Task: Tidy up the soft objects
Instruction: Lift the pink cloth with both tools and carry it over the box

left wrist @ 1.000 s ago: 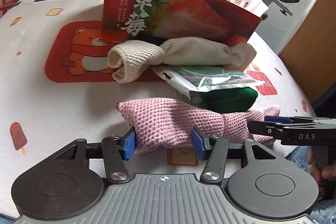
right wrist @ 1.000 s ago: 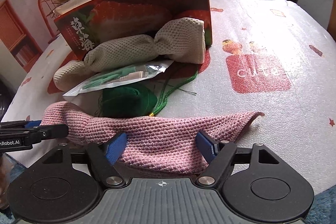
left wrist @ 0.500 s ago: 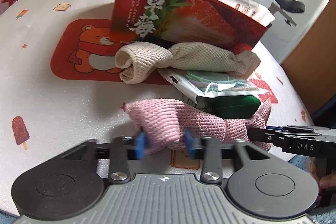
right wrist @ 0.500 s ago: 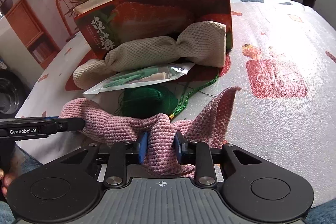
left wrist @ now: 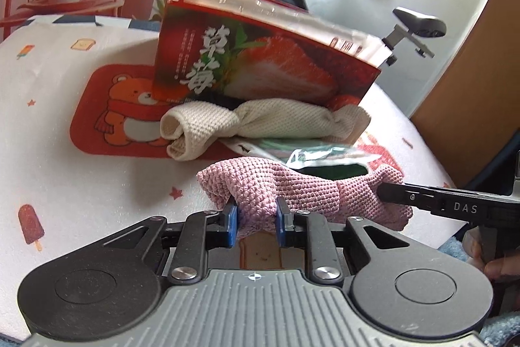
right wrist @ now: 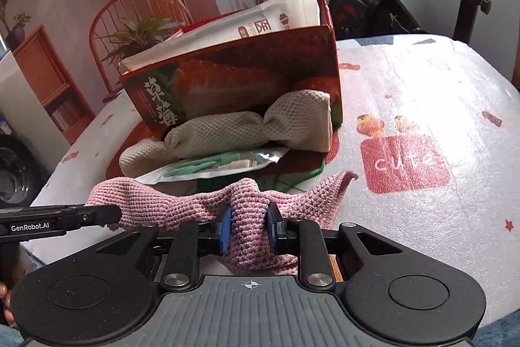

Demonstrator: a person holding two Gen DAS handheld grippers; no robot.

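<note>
A pink knitted cloth (left wrist: 308,187) (right wrist: 162,200) lies bunched along the near edge of the table. My left gripper (left wrist: 255,217) pinches a fold at its left end, the jaws still closing with the blue pads pressed into the knit. My right gripper (right wrist: 248,223) squeezes a raised fold further right, its jaws closing too. Each gripper shows in the other's view: the right gripper (left wrist: 390,195) from the right, the left gripper (right wrist: 107,213) from the left. A beige knitted cloth (left wrist: 269,119) (right wrist: 234,126) lies twisted just behind.
A red strawberry box (left wrist: 260,64) (right wrist: 227,77) with white bags in it stands behind the beige cloth. A clear plastic packet (right wrist: 221,166) and a green cord (right wrist: 302,178) lie between the cloths. The table (right wrist: 438,86) has a printed white cover. An exercise bike stands beyond.
Both grippers' jaws have closed from wide apart onto the pink cloth, gathering it into folds. The cloth's right corner has pulled inward and the right end has risen a little.
</note>
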